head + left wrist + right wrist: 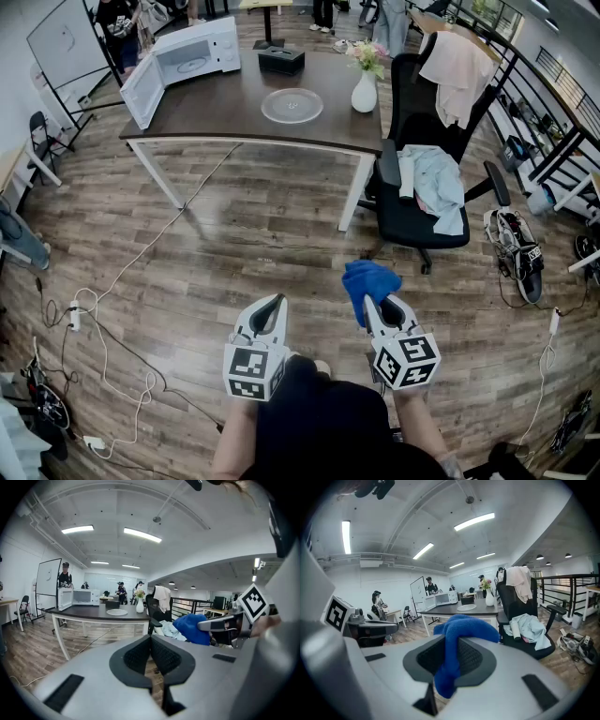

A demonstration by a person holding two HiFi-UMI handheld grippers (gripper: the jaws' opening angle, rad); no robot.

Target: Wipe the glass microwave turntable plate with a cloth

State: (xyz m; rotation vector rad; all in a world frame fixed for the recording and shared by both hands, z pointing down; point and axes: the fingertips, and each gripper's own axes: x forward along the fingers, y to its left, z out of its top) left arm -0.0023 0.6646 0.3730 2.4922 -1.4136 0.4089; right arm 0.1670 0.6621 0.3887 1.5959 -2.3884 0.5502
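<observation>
At the left end of the dark counter, across the room, stands a white microwave with its door swung open. Nearer the person, the left gripper is held low over the wooden floor. Its jaws are clenched together with nothing between them, the ribbed pads meeting at the tip. The glass plate lies flat on the counter, right of the microwave and well apart from both grippers. A white vase of flowers stands just to the plate's right. The right gripper has its jaws clamped on a blue cloth. The cloth bunches above the tips and hangs down between the pads. At the far right a black chair draped with clothes sits beside the counter.
</observation>
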